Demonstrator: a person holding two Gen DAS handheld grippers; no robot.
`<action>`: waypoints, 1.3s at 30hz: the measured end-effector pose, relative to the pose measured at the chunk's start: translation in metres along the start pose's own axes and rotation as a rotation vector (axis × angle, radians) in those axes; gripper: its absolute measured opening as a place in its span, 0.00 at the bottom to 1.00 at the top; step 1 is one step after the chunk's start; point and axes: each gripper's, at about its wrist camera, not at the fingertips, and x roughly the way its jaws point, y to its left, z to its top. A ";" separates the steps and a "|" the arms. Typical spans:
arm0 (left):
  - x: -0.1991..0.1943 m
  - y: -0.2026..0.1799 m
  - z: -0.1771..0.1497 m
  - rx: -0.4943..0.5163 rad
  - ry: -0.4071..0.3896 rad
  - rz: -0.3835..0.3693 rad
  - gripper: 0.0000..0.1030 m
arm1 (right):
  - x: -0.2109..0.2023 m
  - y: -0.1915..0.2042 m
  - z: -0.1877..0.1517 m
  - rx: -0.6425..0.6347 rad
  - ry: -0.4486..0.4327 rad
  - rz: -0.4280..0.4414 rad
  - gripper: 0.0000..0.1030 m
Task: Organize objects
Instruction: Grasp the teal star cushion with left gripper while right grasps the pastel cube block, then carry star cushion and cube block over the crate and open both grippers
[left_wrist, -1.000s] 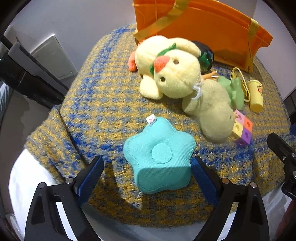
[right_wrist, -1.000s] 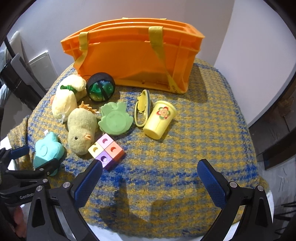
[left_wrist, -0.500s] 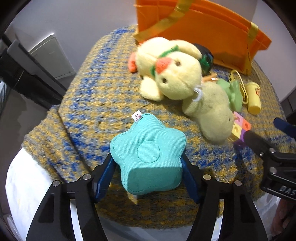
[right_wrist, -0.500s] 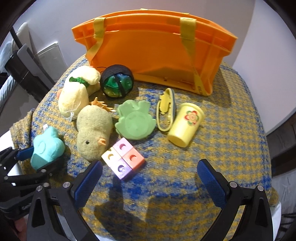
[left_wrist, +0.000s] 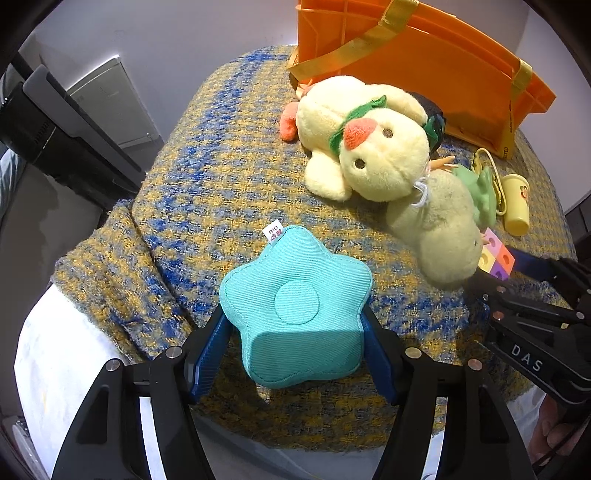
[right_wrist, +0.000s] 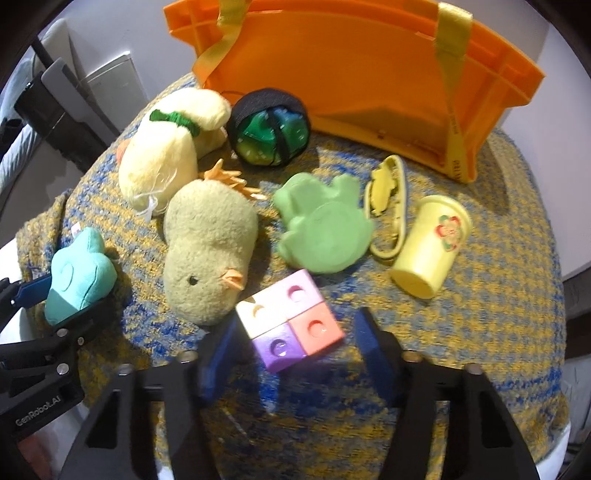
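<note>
A teal star cushion (left_wrist: 295, 306) lies at the near left of the blanket-covered table; my left gripper (left_wrist: 295, 345) is shut on it, pads pressing both sides. It also shows in the right wrist view (right_wrist: 79, 271). My right gripper (right_wrist: 295, 345) is partly closed around a pastel block cube (right_wrist: 290, 326), with its jaws apart from the cube's sides. An orange tote basket (right_wrist: 369, 62) stands at the back.
On the blanket (right_wrist: 480, 332) lie a pale yellow plush (right_wrist: 166, 147), an olive chick plush (right_wrist: 208, 254), a green-black ball (right_wrist: 271, 131), a green frog mould (right_wrist: 325, 229), a yellow clip (right_wrist: 386, 199) and a yellow cup (right_wrist: 432, 247). A dark chair (left_wrist: 55, 140) stands left.
My left gripper closed on the teal star. My right gripper moved forward to the block cube and narrowed around it.
</note>
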 end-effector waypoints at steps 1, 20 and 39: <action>0.000 0.000 0.001 -0.001 -0.001 0.000 0.65 | -0.001 0.000 0.000 0.001 -0.004 0.006 0.49; -0.053 -0.031 0.036 0.051 -0.100 -0.003 0.65 | -0.070 -0.053 -0.006 0.099 -0.079 -0.025 0.48; -0.099 -0.057 0.127 0.077 -0.244 -0.022 0.65 | -0.148 -0.097 0.075 0.212 -0.259 -0.109 0.48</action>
